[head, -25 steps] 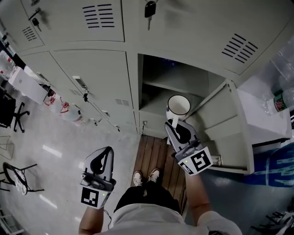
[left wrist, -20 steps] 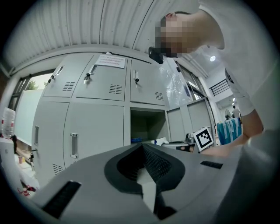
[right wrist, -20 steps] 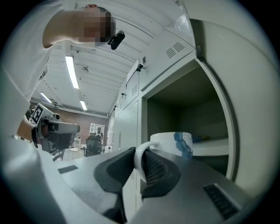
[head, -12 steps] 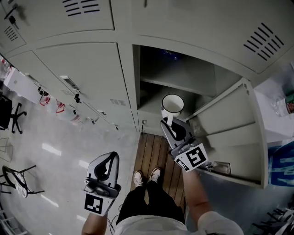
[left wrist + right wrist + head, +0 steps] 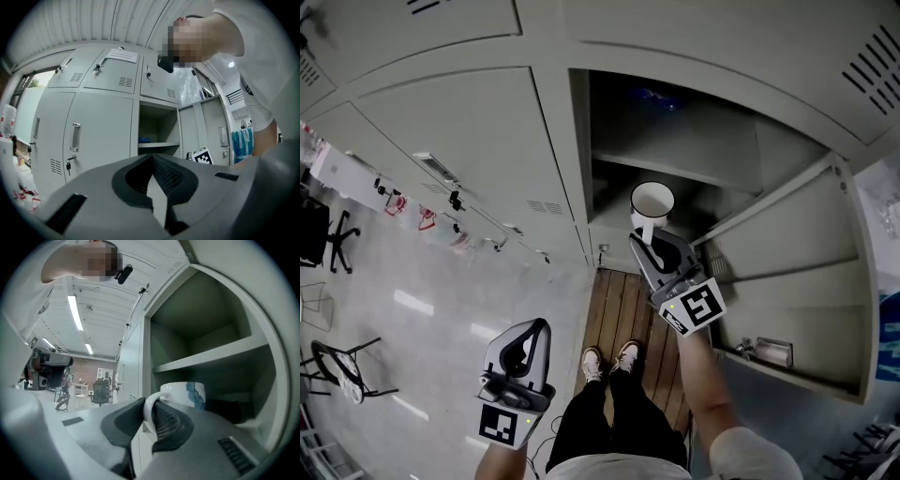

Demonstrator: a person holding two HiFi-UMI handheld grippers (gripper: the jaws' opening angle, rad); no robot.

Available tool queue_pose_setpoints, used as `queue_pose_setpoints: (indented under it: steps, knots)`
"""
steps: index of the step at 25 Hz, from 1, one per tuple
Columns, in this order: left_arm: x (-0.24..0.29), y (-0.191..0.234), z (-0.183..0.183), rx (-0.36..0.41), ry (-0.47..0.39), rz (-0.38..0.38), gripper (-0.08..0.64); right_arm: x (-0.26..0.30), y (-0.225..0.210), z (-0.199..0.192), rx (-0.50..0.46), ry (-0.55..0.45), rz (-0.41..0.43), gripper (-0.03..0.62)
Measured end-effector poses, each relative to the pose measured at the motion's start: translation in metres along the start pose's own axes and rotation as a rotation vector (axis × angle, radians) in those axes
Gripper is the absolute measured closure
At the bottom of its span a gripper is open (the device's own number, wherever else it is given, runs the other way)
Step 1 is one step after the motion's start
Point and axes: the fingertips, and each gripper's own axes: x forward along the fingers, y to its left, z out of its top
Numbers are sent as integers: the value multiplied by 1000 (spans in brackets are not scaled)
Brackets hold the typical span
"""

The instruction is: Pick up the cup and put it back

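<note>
One white ceramic cup (image 5: 652,201) is being held at 12 o'clock by the open grey metal locker (image 5: 675,159), right gripper (image 5: 650,243) clamping its handle; left gripper (image 5: 536,326) is hanging at 7 o'clock, jaws together, empty

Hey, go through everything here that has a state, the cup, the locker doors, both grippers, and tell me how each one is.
cup: upright, held by its handle.
right gripper: jaws shut on the cup's handle.
left gripper: jaws shut, empty.
locker door: swung open.
neighbouring locker door: closed.
</note>
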Motion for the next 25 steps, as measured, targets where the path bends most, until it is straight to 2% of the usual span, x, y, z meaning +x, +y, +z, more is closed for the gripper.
queue_pose_setpoints:
  steps: [14,20,25]
  knots:
    - [-6,2,-16,3,40,7,538,25,-23,-29,2,25,-11,541]
    - [-6,1,-19,0,49,2,538,26,-30,-42,33,48,-32,541]
    - [-5,0,-21,-3,54,-2,538,32,-30,-44,23,43,-13,541]
